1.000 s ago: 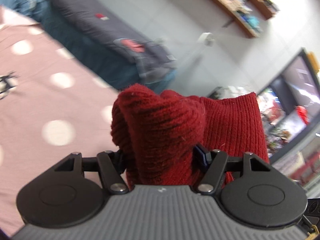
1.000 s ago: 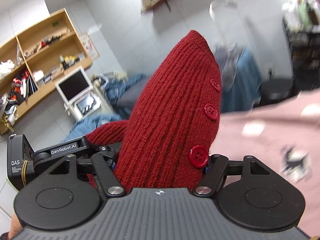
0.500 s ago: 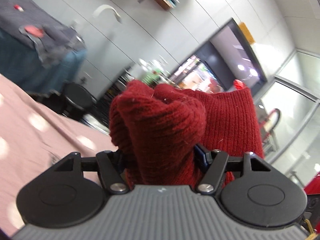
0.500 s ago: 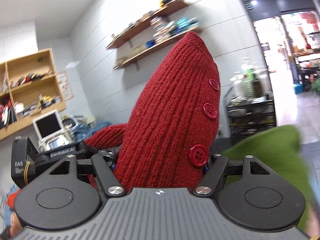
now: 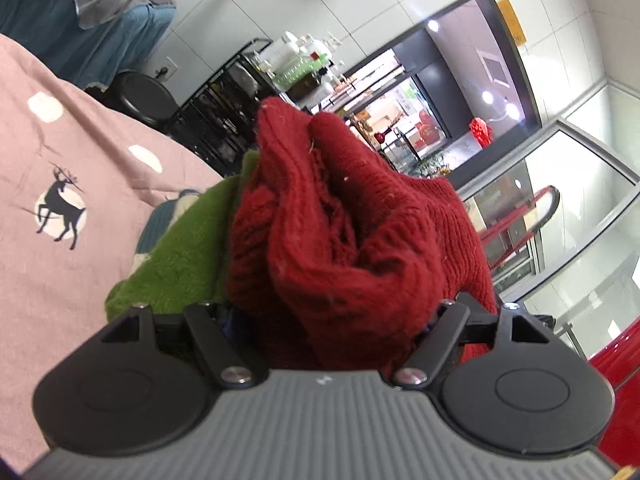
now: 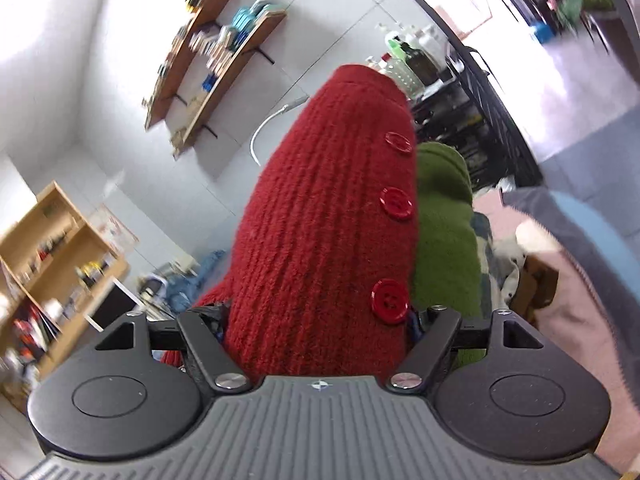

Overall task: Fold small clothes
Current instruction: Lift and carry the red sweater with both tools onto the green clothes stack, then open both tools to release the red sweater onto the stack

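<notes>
Left wrist view: the left gripper [image 5: 324, 320] is clenched on a bunched fold of a dark red knitted cardigan [image 5: 344, 240], whose fabric swells up between the two black linkage arms and hides the fingertips. The knit here is gathered into several thick, rounded folds, held in the air above a pink bedcover [image 5: 80, 184] printed with pale dots and a dark deer [image 5: 60, 212] silhouetted on a white disc. Just beside the red knit, on its left, lies a green fleece garment [image 5: 180, 252], resting on the bedcover with a blue and white patterned cloth [image 5: 160, 220] partly under it. In the background stand a black round stool [image 5: 144, 96], a black wire rack [image 5: 224, 112] carrying bottles, and a glazed doorway [image 5: 568, 216]. Right wrist view: the right gripper [image 6: 316, 328] is likewise closed on the same red cardigan [image 6: 320, 232], gripping it along the buttoned edge; the ribbed knit rises as a smooth, tapering panel straight ahead of the camera. Three red buttons [image 6: 396, 203] run in a line down its right side, the lowest one close to the right linkage arm. The green fleece garment [image 6: 444, 216] shows directly behind that edge, touching or nearly touching the knit. Wooden wall shelves [image 6: 224, 56] and an open wooden shelving unit [image 6: 52, 248] fill the left of the room, both blurred.
</notes>
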Available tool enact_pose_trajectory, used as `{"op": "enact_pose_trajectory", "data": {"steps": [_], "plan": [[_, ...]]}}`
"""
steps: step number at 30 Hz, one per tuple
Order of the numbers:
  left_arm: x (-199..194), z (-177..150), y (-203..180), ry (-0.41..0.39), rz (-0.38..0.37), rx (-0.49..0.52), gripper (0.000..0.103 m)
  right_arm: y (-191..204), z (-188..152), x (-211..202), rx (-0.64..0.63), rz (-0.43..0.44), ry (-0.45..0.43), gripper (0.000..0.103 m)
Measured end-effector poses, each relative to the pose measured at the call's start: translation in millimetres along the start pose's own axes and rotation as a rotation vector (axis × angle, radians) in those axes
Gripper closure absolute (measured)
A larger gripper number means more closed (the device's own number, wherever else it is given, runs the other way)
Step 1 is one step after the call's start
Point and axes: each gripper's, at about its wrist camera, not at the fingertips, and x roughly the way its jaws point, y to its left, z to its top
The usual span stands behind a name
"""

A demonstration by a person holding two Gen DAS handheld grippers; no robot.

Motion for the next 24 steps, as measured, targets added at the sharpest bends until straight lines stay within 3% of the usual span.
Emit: {"op": "enact_pose_trajectory", "data": {"steps": [3,8,11,12,15,20,24], "plan": [[19,17,22,0.024,-0.021,-0.006,0.024,-19,-1,-3,0.051,-0.002,-0.017,0.0],[14,29,29,0.031,-0.03,0.001,0.02,-24,4,-27,0.053,-0.005,-0.034,0.0],[8,36,31,0.067,-0.043,0.029,0.013,-24,6,-34,0.066,-0.003,-0.041,0.0],[3,36,26,0.075,-0.028,0.063,0.002,-34,7,-43,0.071,-0.005,-0.04,0.0],[-21,33,4,0.036,0.103,0.248,0.0,-32,11,-57,0.03,-0.076,-0.076,0.0],[-67,36,-26,-0.073,0.089,0.495,0.0,-4,21,-72,-0.123,-0.23,-0.141,0.0],[-88,44,-50,-0.203,0.1,0.654,0.0,29,19,-87,-0.365,-0.366,-0.265,0.0]]}}
